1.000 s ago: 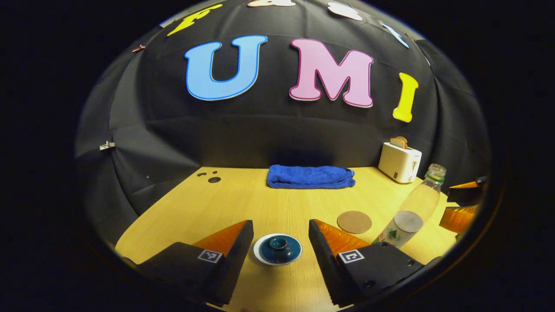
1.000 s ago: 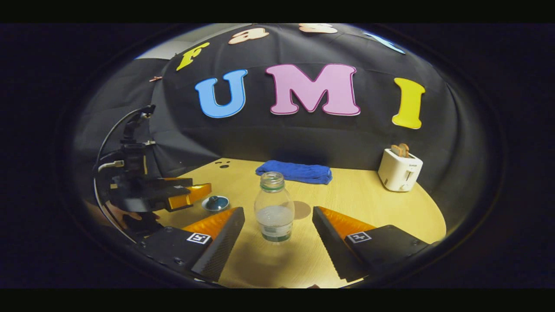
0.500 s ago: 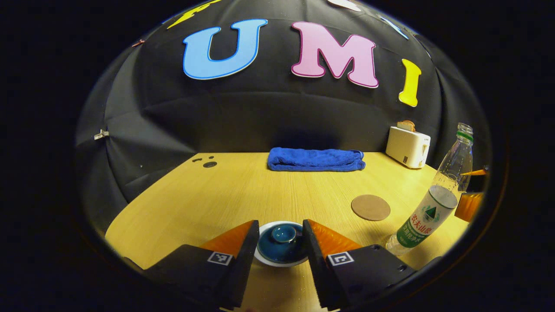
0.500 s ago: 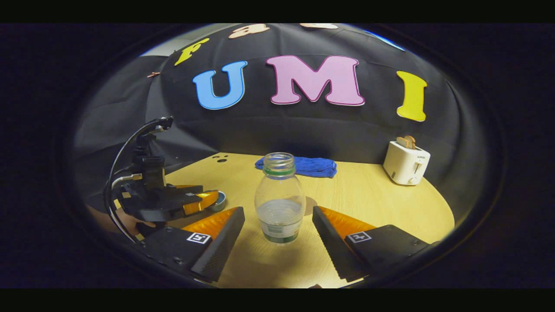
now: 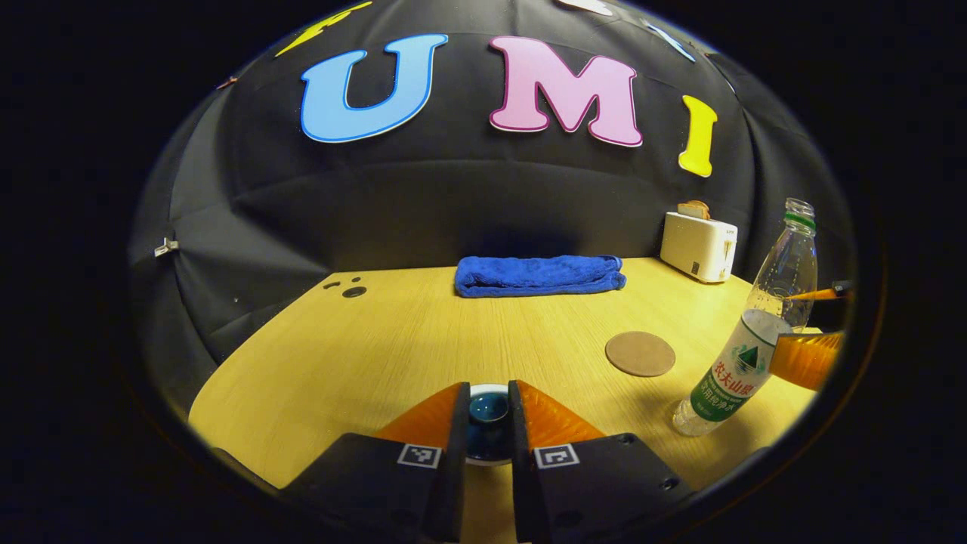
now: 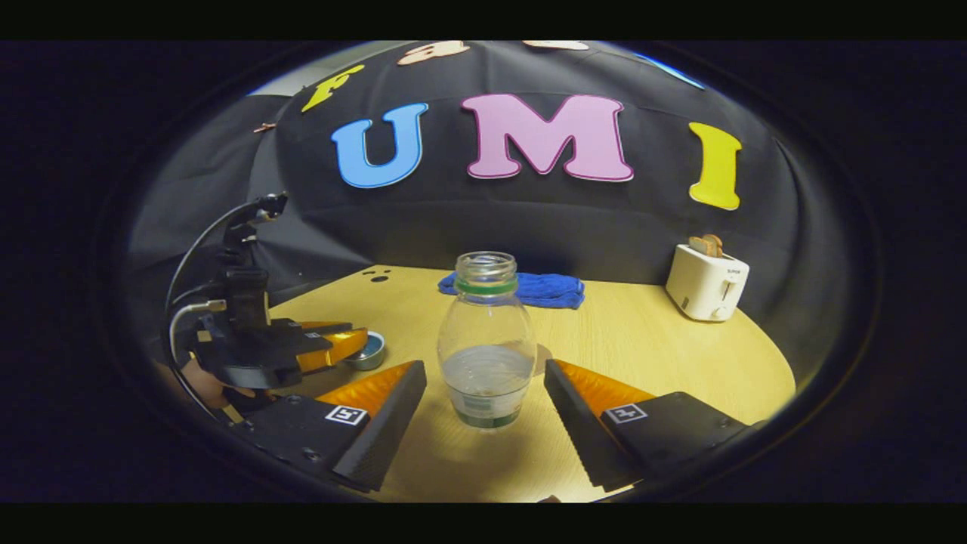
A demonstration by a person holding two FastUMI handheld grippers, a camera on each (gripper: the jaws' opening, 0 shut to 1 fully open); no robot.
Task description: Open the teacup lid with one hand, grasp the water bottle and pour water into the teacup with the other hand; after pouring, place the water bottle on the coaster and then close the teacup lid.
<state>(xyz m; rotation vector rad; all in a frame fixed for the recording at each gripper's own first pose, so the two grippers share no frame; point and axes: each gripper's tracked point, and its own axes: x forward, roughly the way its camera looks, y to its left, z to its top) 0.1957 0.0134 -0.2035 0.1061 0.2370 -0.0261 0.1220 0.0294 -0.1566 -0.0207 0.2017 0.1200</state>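
**A:** Which step is in hand?

**B:** The first one, getting the lid off. In the left gripper view the left tongs (image 5: 487, 412) have their two fingers drawn close on either side of the lid's knob (image 5: 488, 406), with the teacup (image 5: 488, 431) sitting right between them on the tabletop (image 5: 393, 347). I cannot tell whether both fingers press the knob or stand just off it.

**A:** And the other hand?

**B:** The right tongs (image 6: 485, 393) are wide open, with the water bottle (image 6: 486, 340) standing upright between the fingers, apart from both. It has no cap and is partly full.

**A:** What does the next move call for?

**B:** I'd say a firm pinch on the knob, then a straight lift so the cup isn't dragged along. The right tongs need to close on the bottle's body before any tilt.

**A:** Where does the bottle go later?

**B:** On the coaster (image 5: 640, 353), which lies ahead and right of the left tongs, near the bottle.
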